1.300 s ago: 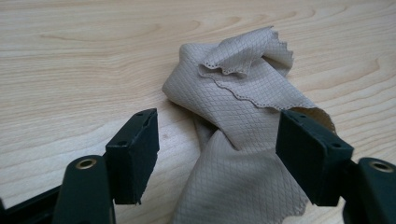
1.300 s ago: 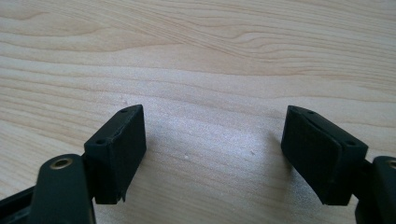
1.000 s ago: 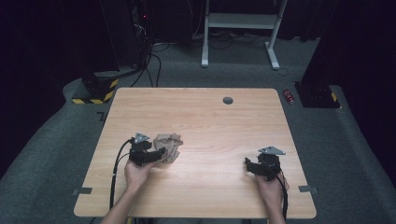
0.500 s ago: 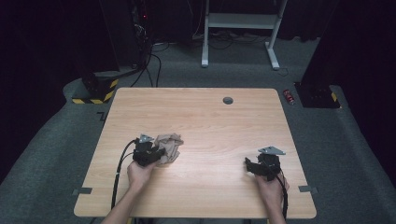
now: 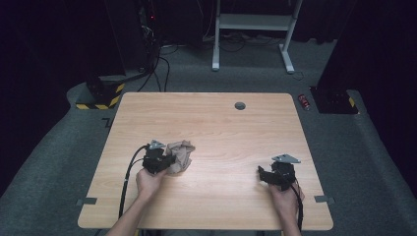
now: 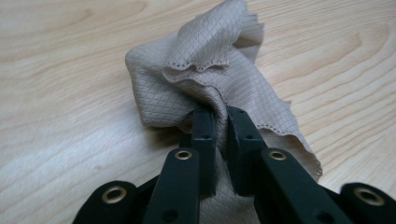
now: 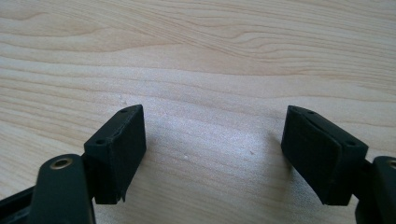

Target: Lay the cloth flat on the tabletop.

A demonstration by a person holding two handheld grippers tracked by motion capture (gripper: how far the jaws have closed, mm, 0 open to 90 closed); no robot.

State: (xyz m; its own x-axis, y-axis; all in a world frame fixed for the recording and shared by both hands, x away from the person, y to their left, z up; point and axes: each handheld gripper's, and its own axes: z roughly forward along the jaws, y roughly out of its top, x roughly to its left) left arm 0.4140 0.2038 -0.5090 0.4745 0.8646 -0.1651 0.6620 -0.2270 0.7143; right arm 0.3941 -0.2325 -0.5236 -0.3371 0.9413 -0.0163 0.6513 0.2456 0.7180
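Note:
A crumpled beige cloth [image 5: 180,155] with a quilted diamond pattern lies on the wooden table [image 5: 216,128], left of the middle. My left gripper [image 5: 165,161] is at its left edge and shut on a fold of the cloth [image 6: 210,79]; the two black jaws pinch the fabric between their tips [image 6: 220,116]. My right gripper [image 5: 262,173] rests near the front right of the table, open. Its jaws stand wide apart with bare wood between them [image 7: 212,135].
A round grommet hole [image 5: 240,105] sits near the table's far edge. Beyond the table are a white desk frame [image 5: 253,22], cables on grey carpet, and a small red can [image 5: 305,102] on the floor at the right.
My left gripper has moved slightly right into the cloth and bunched it. The right gripper has stayed in place.

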